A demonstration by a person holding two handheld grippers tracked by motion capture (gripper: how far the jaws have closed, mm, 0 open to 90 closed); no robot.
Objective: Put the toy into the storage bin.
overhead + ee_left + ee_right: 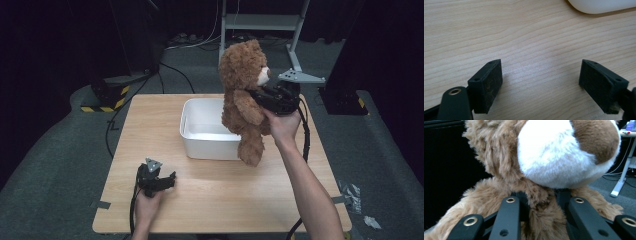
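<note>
A brown teddy bear (pixel 243 95) with a white muzzle hangs upright in the air over the right end of a white plastic tub (pixel 202 131). My right gripper (pixel 263 95) is shut on the teddy bear at its chest, just under the chin; in the right gripper view the jaws sink into the fur (pixel 541 205) below the white muzzle (pixel 554 157). One leg dangles past the tub's near right corner. My left gripper (pixel 167 181) rests low over the table near the front left, open, with bare wood between its pads (pixel 486 85).
The wooden table (pixel 225 200) has free surface around the tub. A corner of the tub (pixel 599 5) lies beyond the left gripper. Behind the table stand a grey metal frame (pixel 260 22), floor cables and yellow-black striped bases (pixel 107 97).
</note>
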